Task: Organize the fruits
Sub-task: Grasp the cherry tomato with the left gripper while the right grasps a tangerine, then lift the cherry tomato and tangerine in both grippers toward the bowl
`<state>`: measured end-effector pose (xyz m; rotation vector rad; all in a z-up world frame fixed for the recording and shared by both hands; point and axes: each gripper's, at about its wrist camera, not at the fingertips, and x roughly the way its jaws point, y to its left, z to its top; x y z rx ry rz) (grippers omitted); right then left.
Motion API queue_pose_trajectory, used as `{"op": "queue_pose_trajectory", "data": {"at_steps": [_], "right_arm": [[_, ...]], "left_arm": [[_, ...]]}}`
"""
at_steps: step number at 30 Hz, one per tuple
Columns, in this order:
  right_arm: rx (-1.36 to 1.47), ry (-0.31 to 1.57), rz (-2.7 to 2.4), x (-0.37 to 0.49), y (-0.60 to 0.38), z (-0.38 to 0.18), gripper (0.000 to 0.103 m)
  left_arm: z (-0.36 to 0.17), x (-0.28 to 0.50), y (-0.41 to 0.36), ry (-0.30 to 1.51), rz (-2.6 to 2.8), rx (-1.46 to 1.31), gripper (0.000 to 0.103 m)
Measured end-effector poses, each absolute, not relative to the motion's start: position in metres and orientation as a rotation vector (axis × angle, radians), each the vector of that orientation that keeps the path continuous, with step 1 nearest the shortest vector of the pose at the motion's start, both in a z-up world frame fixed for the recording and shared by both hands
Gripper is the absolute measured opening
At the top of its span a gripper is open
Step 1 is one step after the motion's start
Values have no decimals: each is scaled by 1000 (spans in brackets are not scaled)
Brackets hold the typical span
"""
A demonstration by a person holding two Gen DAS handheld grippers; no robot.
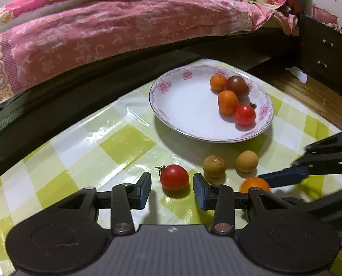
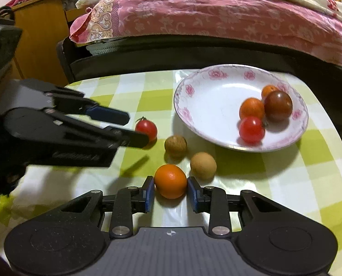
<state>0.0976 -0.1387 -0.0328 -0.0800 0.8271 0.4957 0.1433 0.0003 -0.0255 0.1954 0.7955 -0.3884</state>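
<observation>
A white floral plate (image 1: 189, 115) (image 2: 207, 105) holds two small oranges, a dark tomato and a red cherry tomato. On the checked cloth in front of it lie a red cherry tomato (image 1: 174, 177) (image 2: 146, 128), two brown longans (image 1: 214, 165) (image 1: 246, 158) (image 2: 175, 146) (image 2: 203, 165) and a small orange (image 1: 255, 184) (image 2: 170, 181). My left gripper (image 1: 172, 189) (image 2: 136, 126) is open, its pads either side of the cherry tomato with gaps. My right gripper (image 2: 170, 193) (image 1: 283, 178) has its pads close around the small orange, touching or nearly so.
The table has a green-and-white checked plastic cloth (image 1: 115, 142). A bed with a pink floral quilt (image 1: 125, 27) runs along the far edge. A dark bedside drawer unit (image 1: 327, 53) stands at the right, a wooden cabinet (image 2: 42, 34) at the left.
</observation>
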Motion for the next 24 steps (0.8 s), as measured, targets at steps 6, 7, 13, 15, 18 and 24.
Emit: {"op": "queue_pose_trajectory", "data": {"at_steps": [6,7,13,15,18,24], "right_arm": [[-85,826,506,94,-143,-32,27],[-84,826,505,94,-143,-32,27],[-85,825,503,93,-145,-31,27],[-95,823,503,93,-143,-30,27],[-112,821,502,92,-144,-30,27],[-144,824,500,85,-147,-27,27]], "left_arm": [[-35,148,-5,784,-380,215,47],[-35,148,-5,783,-382,212,46],[-34,146,-8,786,-397,212,37],[-33,143,-7,794,-401,214,37],[-29,134,-5,806,-412,217,37],[-24,103,-2,871,-446,212,37]]}}
